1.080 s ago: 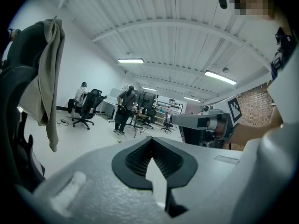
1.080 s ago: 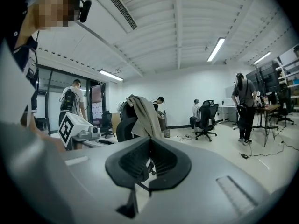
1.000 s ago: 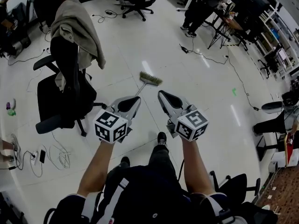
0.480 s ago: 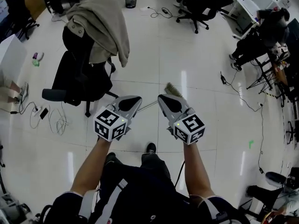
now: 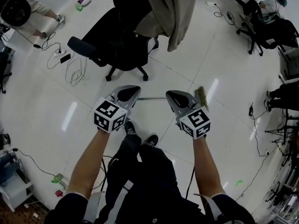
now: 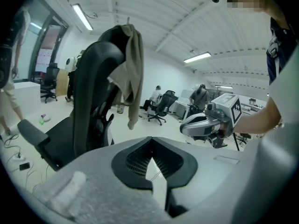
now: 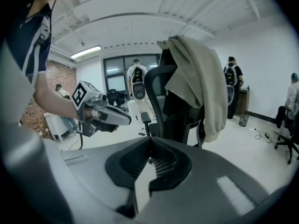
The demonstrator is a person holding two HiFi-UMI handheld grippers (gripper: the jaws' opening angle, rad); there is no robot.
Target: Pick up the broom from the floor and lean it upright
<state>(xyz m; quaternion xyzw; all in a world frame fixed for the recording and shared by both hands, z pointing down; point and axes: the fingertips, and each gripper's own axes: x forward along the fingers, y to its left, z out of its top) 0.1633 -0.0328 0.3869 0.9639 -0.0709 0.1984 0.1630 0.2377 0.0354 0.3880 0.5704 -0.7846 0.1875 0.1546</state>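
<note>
On pale floor [image 5: 56,106], broom [image 5: 202,97] lying flat, left tool [image 5: 130,93] apparently clenched empty, right tool [image 5: 176,98] clenched empty

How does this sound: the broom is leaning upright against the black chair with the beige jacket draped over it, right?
Not quite. The head view shows the broom lying flat on the floor, not leaning upright against the black chair. That chair does have the beige jacket draped over it.

Head view: steeply down over floor [image 5: 46,120]. Left gripper view, near level, catches right hand-held gripper [image 6: 183,127]; right gripper view catches left hand-held gripper [image 7: 128,120]. All three share the office chair [image 5: 117,45], close by.
</note>
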